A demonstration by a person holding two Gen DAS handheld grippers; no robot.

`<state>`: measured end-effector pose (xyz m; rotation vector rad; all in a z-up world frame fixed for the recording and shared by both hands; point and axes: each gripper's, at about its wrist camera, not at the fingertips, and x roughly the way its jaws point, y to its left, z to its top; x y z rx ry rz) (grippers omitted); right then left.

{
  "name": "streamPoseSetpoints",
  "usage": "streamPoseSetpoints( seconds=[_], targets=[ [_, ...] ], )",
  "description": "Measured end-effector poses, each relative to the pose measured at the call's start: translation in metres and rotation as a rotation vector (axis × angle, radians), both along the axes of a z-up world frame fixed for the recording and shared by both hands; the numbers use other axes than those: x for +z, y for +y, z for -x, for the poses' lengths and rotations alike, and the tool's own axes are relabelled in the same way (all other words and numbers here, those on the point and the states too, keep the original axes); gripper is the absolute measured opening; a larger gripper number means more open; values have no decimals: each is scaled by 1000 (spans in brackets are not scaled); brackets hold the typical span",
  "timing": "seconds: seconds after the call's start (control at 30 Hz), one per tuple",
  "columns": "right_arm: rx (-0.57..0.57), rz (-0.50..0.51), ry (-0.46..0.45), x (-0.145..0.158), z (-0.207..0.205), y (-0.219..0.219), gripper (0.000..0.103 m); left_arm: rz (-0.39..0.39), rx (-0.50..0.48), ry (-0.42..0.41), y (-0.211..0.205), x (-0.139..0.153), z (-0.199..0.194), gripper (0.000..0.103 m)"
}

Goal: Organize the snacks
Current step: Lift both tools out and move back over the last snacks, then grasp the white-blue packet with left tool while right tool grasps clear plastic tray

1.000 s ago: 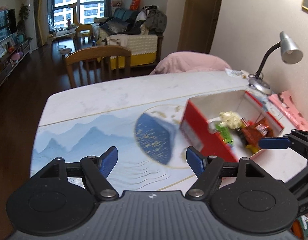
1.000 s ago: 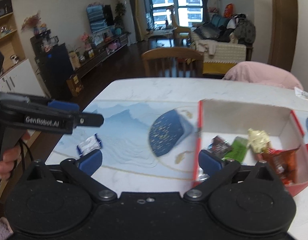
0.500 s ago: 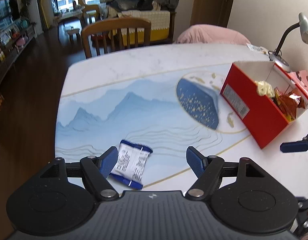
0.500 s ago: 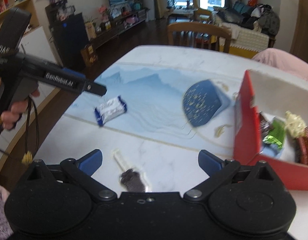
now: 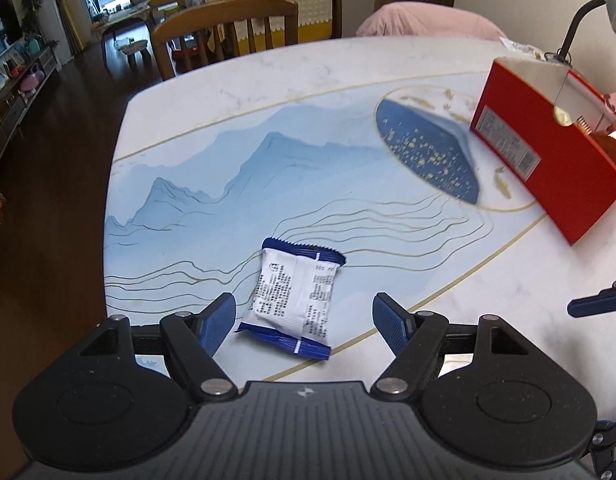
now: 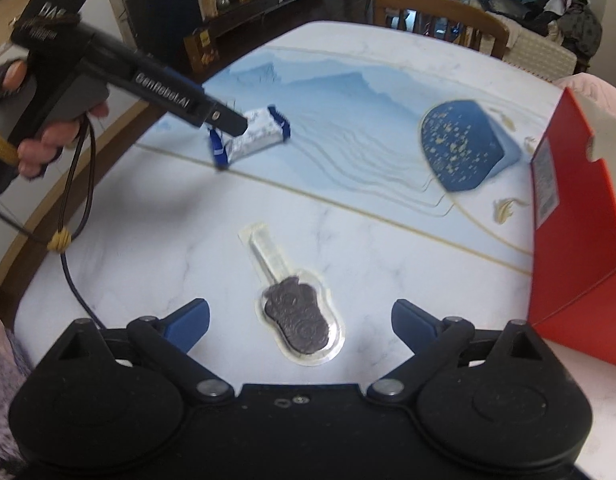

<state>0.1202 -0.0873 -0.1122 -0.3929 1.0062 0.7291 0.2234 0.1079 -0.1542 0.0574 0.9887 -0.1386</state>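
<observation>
On the marble table point(image 5: 316, 76) beside a dining chair point(image 5: 224, 24), both tongs wide open, empty.

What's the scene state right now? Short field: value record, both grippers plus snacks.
left gripper: open, fingers either side of the blue-and-white packet
right gripper: open, lined up on the chocolate lollipop
both snacks: flat on the table, not gripped
red box: open, on the right side of the table, already holds snacks

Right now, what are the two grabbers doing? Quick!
Left gripper: open, around the white and blue snack packet, not squeezing it.
Right gripper: open, around the chocolate lollipop, holding nothing.
</observation>
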Motion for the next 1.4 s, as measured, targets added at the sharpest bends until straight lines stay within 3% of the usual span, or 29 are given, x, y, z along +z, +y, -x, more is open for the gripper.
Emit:
streamPoseSetpoints(
  seconds=[0.37,0.67,0.97,1.07,1.23,1.3,1.4],
  targets=[
    [13,37,13,-19,-10,10,73,-20,-28,47,-1,-22,-24,75],
    [33,48,-20,-21,-12,14,66,-30,-20,78,1,-34,-37,75],
    [53,49,-45,-19,-8,16,44,-14,-10,96,3,-40,-39,75],
    [49,48,-49,-19,-9,17,43,-5,-4,96,3,-40,-39,75],
    [40,51,-58,-18,-7,17,40,-6,-9,90,1,-38,-37,63],
    [35,52,-60,-18,-7,16,40,-11,-15,92,-1,-37,-37,52],
    [15,45,-53,-18,-6,14,40,-23,-10,92,-6,-35,-37,50]
  ],
)
